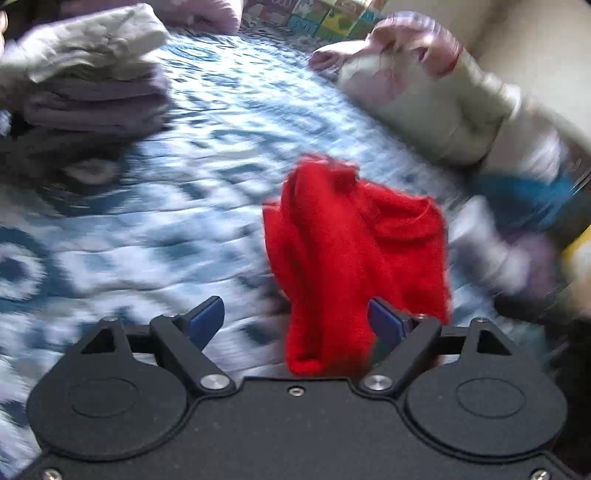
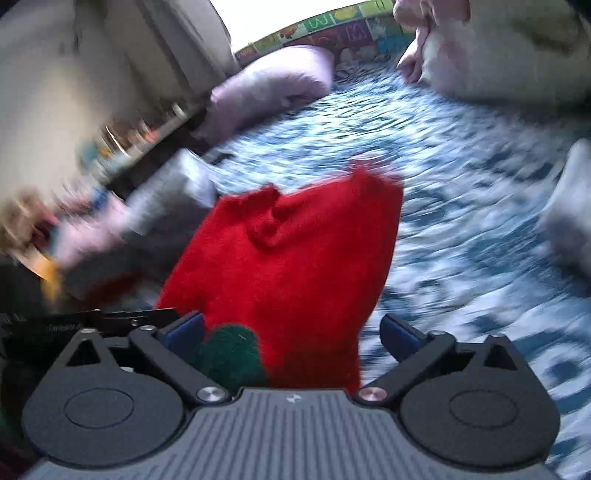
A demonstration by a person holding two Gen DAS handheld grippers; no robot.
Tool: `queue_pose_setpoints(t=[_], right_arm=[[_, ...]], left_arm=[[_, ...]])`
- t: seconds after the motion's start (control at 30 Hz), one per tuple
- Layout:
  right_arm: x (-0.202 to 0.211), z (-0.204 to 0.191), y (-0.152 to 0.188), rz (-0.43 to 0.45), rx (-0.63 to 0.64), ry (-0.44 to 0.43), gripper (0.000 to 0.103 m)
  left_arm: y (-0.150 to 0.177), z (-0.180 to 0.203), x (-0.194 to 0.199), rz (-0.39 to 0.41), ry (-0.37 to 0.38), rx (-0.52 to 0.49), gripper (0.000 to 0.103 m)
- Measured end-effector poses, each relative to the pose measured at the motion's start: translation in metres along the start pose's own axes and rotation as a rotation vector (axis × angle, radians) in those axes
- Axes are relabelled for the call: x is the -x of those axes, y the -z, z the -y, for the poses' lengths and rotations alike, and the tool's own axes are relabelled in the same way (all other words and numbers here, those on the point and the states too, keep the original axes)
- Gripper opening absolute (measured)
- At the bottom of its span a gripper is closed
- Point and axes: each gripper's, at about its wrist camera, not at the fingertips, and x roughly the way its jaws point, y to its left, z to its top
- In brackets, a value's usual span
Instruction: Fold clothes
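Observation:
A red knitted garment [image 1: 354, 254] lies bunched on the blue and white patterned bedspread [image 1: 192, 206]. In the left wrist view it sits between and just ahead of my left gripper [image 1: 297, 319], whose jaws are wide open. In the right wrist view the same red garment [image 2: 288, 273], with a dark green patch [image 2: 231, 354], fills the gap of my right gripper [image 2: 291, 334], also wide open. Neither gripper pinches the cloth. Both views are motion blurred.
A stack of folded grey and lilac clothes [image 1: 92, 85] sits at the far left. A heap of white and pink laundry [image 1: 424, 92] lies at the far right. A lilac pillow [image 2: 273, 85] and a colourful headboard [image 2: 332, 26] are at the back.

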Motion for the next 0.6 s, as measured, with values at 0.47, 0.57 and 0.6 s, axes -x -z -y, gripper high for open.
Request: queue_pose_setpoints(t=[0.47, 0.57, 0.6], right_arm=[[-0.085, 0.077, 0.009, -0.014, -0.247, -0.017, 0.070], [-0.107, 0.088, 0.006, -0.012, -0.300, -0.043, 0.046], [-0.114, 0.092, 0.005, -0.012, -0.318, -0.051, 0.034]], left_arm=[[-0.041, -0.004, -0.080, 0.001, 0.069, 0.018, 0.042], [-0.045, -0.001, -0.098, -0.026, 0.044, -0.011, 0.026], [-0.045, 0.000, -0.099, -0.025, 0.046, -0.020, 0.018]])
